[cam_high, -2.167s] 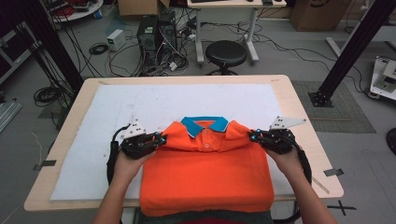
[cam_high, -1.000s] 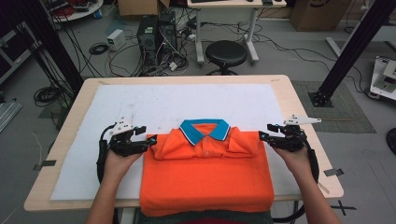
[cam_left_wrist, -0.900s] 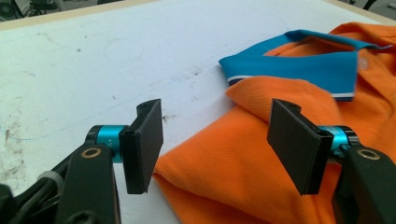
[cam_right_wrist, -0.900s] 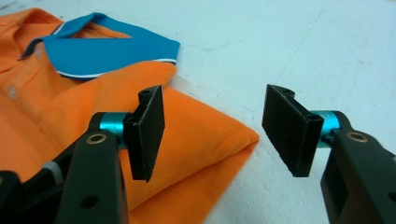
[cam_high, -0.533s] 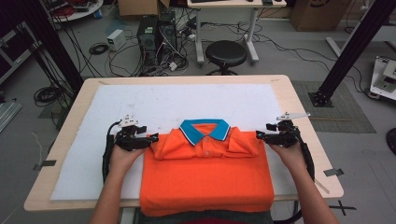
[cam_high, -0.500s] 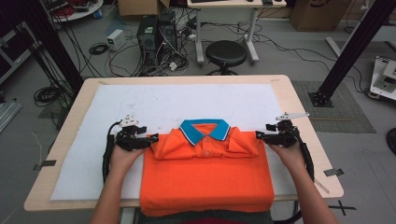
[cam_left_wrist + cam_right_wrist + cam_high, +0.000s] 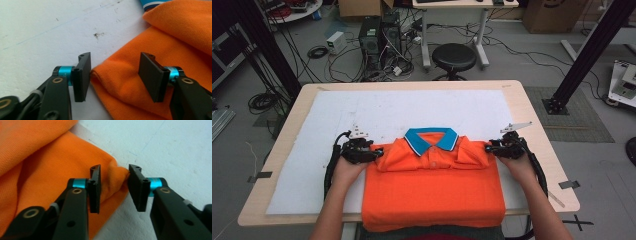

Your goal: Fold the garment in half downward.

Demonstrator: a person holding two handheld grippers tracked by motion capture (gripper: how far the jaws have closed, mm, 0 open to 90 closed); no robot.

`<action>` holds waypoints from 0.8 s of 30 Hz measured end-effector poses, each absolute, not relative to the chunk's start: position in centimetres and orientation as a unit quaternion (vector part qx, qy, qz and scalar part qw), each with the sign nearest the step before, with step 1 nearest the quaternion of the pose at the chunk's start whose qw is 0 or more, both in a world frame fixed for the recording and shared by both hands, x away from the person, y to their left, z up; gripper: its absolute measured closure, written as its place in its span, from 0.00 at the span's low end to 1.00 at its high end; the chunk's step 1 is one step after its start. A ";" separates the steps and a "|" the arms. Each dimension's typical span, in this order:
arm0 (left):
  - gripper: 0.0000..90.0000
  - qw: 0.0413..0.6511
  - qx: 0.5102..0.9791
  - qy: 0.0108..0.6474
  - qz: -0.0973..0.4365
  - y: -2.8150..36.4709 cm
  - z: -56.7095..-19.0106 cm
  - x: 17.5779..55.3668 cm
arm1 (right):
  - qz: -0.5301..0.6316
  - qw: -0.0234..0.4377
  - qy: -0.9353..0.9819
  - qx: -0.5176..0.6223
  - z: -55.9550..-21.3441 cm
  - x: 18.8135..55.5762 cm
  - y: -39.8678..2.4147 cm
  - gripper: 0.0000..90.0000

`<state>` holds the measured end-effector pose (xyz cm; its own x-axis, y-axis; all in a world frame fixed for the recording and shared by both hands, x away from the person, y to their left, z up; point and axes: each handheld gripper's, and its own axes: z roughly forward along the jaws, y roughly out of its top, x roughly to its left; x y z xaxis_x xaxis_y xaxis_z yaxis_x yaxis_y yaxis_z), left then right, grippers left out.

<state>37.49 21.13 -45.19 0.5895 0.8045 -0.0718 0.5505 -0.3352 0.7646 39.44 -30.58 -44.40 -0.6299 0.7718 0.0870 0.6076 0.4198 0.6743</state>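
Shirt: we are folding an orange polo shirt lying face-up on the white sheet that covers the table, its blue collar pointing away from us and its hem hanging over the near edge.
Done so far: we are judging both sleeves already folded in over the chest, since the body is showing as a neat rectangle with straight side edges.
Left gripper: we are closing its jaws around the folded shoulder corner; the cloth is sitting between the pads, one pad is touching the fold's edge and the other is standing clear, so the grasp is not yet made.
Right gripper: we are closing it too on the opposite shoulder corner; the bunched fabric tip is lying in the narrow gap, brushing both pads but not visibly pinched.
Left to do: we are expecting to finish both pinches, then fold the shoulder end and the hem together to halve the shirt.
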 end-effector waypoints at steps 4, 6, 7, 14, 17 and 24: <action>0.70 0.394 0.805 0.414 0.160 20.9 -45.1 37.2 | 0.343 0.127 0.839 0.403 -44.3 39.4 -30.3 0.89; 0.84 0.395 0.809 0.403 0.166 20.5 -45.1 37.0 | 0.338 0.138 0.842 0.397 -44.3 39.2 -30.1 0.92; 0.87 0.392 0.810 0.398 0.175 20.4 -45.1 36.9 | 0.335 0.143 0.843 0.395 -44.2 39.2 -30.0 0.93; 0.92 0.392 0.803 0.404 0.196 20.7 -44.7 37.2 | 0.324 0.187 0.841 0.390 -43.7 39.0 -29.7 0.95; 0.93 0.392 0.798 0.406 0.211 20.7 -44.5 37.5 | 0.331 0.198 0.837 0.389 -43.3 39.2 -29.8 0.96; 0.93 0.386 0.800 0.404 0.219 20.5 -43.5 38.6 | 0.327 0.209 0.836 0.388 -42.5 39.9 -29.6 0.96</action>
<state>38.64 20.48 -43.54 0.5778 0.8154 0.0371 0.4776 -0.3746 0.7947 39.95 -29.63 -42.46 -0.6114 0.7856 -0.0953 0.5125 0.4848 0.7087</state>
